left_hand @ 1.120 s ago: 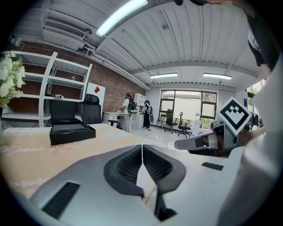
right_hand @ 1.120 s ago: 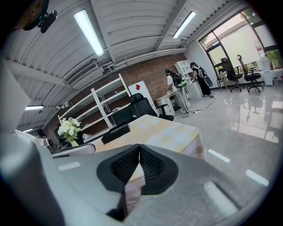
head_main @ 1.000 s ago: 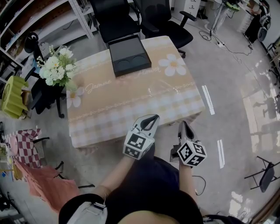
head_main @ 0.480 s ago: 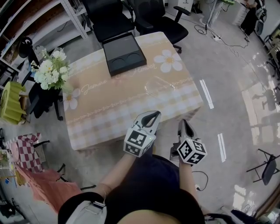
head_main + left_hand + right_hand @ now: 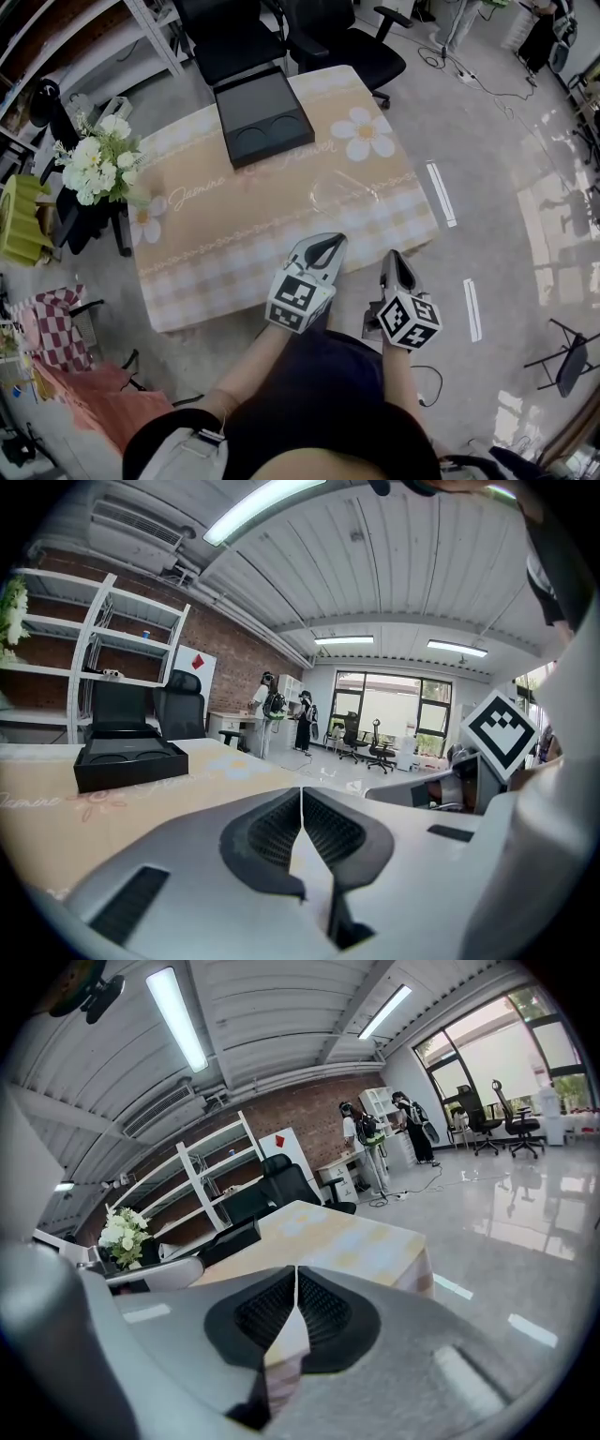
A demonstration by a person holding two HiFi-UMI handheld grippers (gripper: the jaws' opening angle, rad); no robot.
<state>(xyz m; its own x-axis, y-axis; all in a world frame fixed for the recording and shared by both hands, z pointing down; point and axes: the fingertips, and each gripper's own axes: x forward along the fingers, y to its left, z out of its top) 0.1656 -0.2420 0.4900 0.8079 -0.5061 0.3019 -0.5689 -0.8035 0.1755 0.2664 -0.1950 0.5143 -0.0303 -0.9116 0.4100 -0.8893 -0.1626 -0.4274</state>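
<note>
The right gripper is holding its jaws pressed together, nothing between them. Just ahead a checked table is stretching away, with a black box and flowers sitting farther off to the left.

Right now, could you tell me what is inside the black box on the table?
The black box shows two round recesses, both apparently empty, next to a flat dark panel. Anything beneath that panel is covered and cannot be seen.

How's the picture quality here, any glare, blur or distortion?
Head view: sharp and evenly lit, window glare on the glossy floor. Left gripper view: heavy fisheye curvature, dark corners, ceiling light blown out. Right gripper view: same distortion, bright windows overexposed.
</note>
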